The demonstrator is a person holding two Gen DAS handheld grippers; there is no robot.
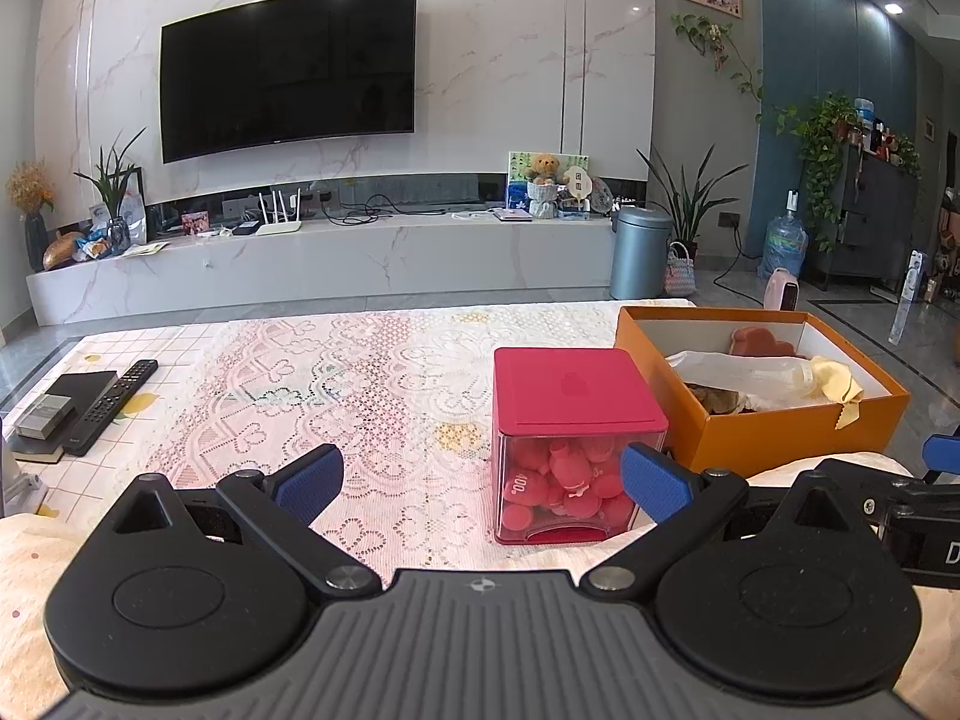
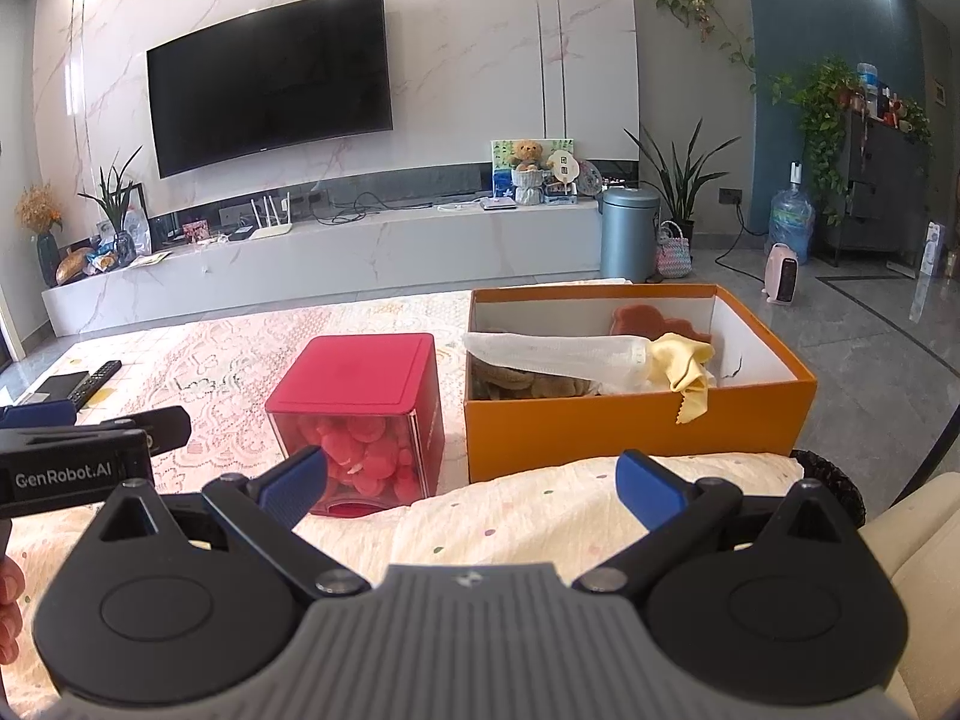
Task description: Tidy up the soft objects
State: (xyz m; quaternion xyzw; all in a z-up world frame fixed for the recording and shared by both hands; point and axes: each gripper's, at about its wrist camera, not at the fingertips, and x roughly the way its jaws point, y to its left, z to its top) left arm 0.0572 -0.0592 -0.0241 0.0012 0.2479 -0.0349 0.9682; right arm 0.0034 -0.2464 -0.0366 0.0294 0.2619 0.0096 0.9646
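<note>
Soft objects lie already inside the orange box [image 2: 636, 426]: a white mesh cloth [image 2: 558, 354], a yellow cloth [image 2: 684, 363] whose corner hangs over the front wall, a brown soft thing [image 2: 528, 384] under the mesh, and a reddish plush [image 2: 648, 318] at the back. Beside the box, just to its left, stands a red-lidded clear cube [image 1: 576, 444] full of pink squishy pieces [image 1: 564, 480]. Both containers sit on the counter [image 1: 360, 396], which is covered with a lace cloth.

The left gripper [image 1: 480, 480] hovers low before the cube, jaws spread wide and holding nothing. The right gripper [image 2: 471, 480] hovers before the box, above a pale dotted blanket [image 2: 540, 516], jaws also released and empty.

This scene fits two stages: cloths gathered in the box and only waiting to be tidied, or the sorting finished and the hands resting. I cannot tell which. If the yellow cloth is to be tucked in, I judge it best to pinch it at the hanging corner, lift gently so the mesh below is not dragged, and keep the box from sliding.
</note>
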